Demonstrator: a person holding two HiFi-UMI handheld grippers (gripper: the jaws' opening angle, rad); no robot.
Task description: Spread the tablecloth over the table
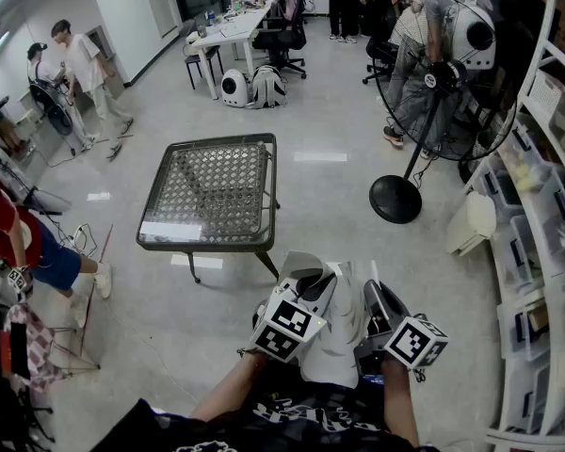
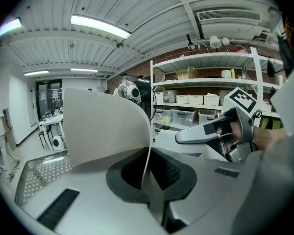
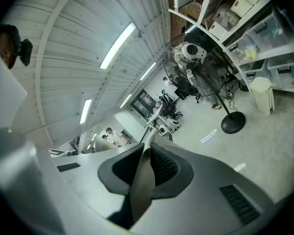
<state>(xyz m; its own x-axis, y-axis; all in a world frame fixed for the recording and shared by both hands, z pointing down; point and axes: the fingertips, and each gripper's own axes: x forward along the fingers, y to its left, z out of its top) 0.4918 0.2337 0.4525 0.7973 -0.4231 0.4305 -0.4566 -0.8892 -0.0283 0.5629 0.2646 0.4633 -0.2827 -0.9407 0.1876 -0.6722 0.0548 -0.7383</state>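
Note:
A small square table (image 1: 210,192) with a woven top under glass stands on the floor ahead of me. Both grippers are held close to my body, short of the table's near edge. A folded white tablecloth (image 1: 343,332) hangs between them. My left gripper (image 1: 304,281) is shut on one edge of it. In the left gripper view the cloth (image 2: 105,126) curls up from the closed jaws (image 2: 148,180), and the table (image 2: 39,173) shows at lower left. My right gripper (image 1: 378,298) is shut on a thin fold of cloth (image 3: 141,185) that stands edge-on between its pads.
A standing fan (image 1: 443,73) with a round black base (image 1: 395,199) is right of the table. Shelves with storage bins (image 1: 546,252) line the right side, with a white bin (image 1: 475,222) beside them. People (image 1: 83,69) stand at left and back; a desk (image 1: 234,24) is far behind.

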